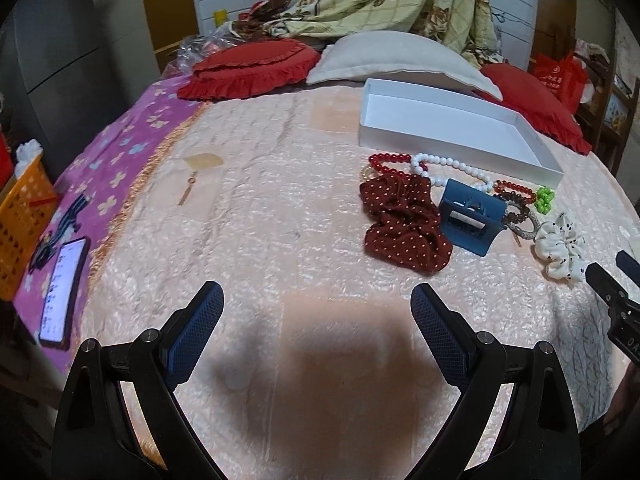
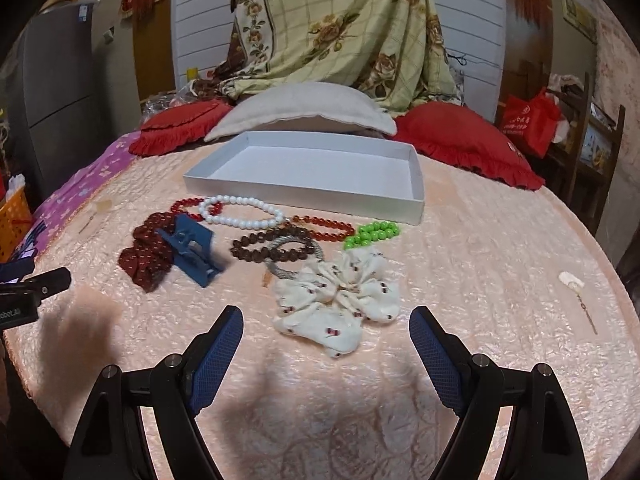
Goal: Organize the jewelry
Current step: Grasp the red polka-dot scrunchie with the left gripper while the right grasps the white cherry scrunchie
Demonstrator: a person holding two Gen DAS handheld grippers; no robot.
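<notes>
A shallow white box [image 2: 416, 204] [image 1: 460, 144] lies empty on the pink bedspread. In front of it sits a cluster of pieces: a white bead bracelet [image 2: 240, 210], red bead strands [image 2: 332, 228], a brown bead bracelet [image 2: 272, 250], green beads [image 2: 372, 234], a grey ring [image 2: 280, 270], a blue hair claw [image 2: 192, 250] [image 1: 472, 220], a dark red dotted scrunchie [image 2: 144, 260] [image 1: 404, 228] and a cream scrunchie [image 2: 340, 300] [image 1: 560, 248]. My right gripper [image 2: 326, 330] is open, just short of the cream scrunchie. My left gripper [image 1: 318, 304] is open over bare bedspread, left of the cluster.
Red cushions [image 2: 468, 140] and a grey pillow [image 2: 304, 112] line the far side behind the box. A phone [image 1: 64, 292] and an orange basket [image 1: 20, 216] lie at the left edge of the bed. A small earring [image 1: 188, 190] lies alone on the bedspread.
</notes>
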